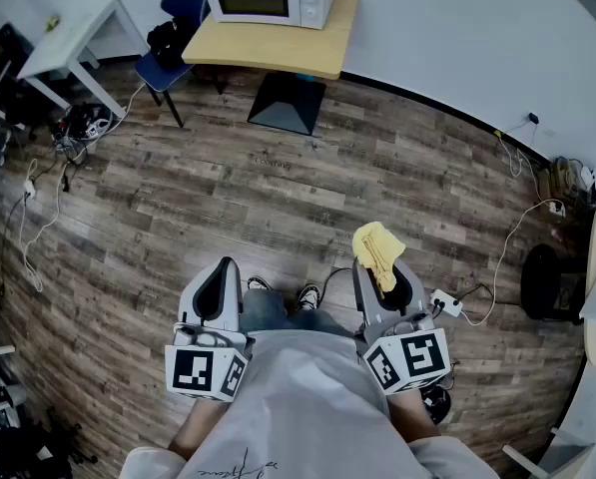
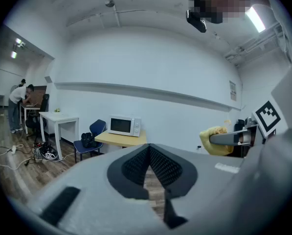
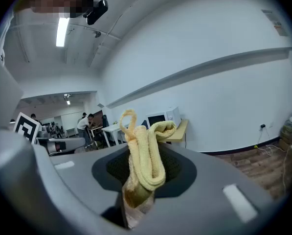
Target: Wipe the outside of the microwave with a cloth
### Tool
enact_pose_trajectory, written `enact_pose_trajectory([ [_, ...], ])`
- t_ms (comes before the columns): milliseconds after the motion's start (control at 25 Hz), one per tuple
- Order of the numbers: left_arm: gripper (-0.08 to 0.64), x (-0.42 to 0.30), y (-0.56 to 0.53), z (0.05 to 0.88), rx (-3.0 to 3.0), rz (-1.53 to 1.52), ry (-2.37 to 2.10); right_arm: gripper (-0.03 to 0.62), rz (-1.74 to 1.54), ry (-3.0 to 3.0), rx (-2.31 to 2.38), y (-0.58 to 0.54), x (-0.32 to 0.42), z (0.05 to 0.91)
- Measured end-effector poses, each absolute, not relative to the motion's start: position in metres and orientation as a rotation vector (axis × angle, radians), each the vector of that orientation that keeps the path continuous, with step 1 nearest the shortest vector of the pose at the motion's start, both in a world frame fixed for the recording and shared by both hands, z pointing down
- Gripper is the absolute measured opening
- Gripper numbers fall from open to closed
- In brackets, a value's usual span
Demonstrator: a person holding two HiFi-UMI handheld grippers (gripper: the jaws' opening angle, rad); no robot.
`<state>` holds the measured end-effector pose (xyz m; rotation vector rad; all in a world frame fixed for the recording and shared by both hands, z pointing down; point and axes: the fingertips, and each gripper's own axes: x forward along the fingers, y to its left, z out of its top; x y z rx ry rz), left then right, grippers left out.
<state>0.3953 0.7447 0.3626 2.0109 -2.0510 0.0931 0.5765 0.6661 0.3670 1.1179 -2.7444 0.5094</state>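
Both jaws together: right gripper (image 1: 385, 272) on cloth (image 3: 146, 158), left gripper (image 2: 149, 150) bare.

No word or number can be read anywhere. The cubes on the left claw (image 1: 220, 267) and the right claw (image 1: 382, 270) carry only square black-and-white code patterns, without letters. A line of dark script on the person's pale shirt (image 1: 240, 463) is cut off by the lower edge of the head view, while a small wall notice (image 2: 232, 89) in the left gripper view, another wall notice (image 3: 278, 22) in the right gripper view and a faint marking on the wooden floor (image 1: 273, 163) are too small to make out.
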Motion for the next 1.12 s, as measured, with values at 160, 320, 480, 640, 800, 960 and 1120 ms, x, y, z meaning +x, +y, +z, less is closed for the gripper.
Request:
enact_pose_trajectory([
  [160,-0.009,0.397,0.743,0.368,1.995,0.108,-2.053,0.117,0.509,-2.737,1.127,0.664,0.583,0.373],
  [320,-0.009,0.394,0.744,0.371,1.969,0.108,-2.059,0.110,0.499,-2.709,1.143,0.660,0.586,0.380],
  [480,-0.009,0.396,0.739,0.380,1.955,0.106,-2.031,0.110,0.506,-2.701,1.145,0.650,0.583,0.383],
  [640,-0.009,0.393,0.719,0.387,1.957,0.089,-1.995,0.110,0.483,-2.680,1.135,0.632,0.572,0.382],
  [800,-0.009,0.382,0.691,0.393,1.972,0.083,-1.956,0.110,0.461,-2.644,1.150,0.607,0.558,0.382],
  [960,-0.009,0.365,0.657,0.396,1.970,0.119,-1.936,0.110,0.459,-2.624,1.124,0.580,0.537,0.384],
  [1120,-0.009,0.338,0.622,0.398,1.960,0.156,-1.912,0.110,0.458,-2.627,1.110,0.551,0.504,0.381],
])
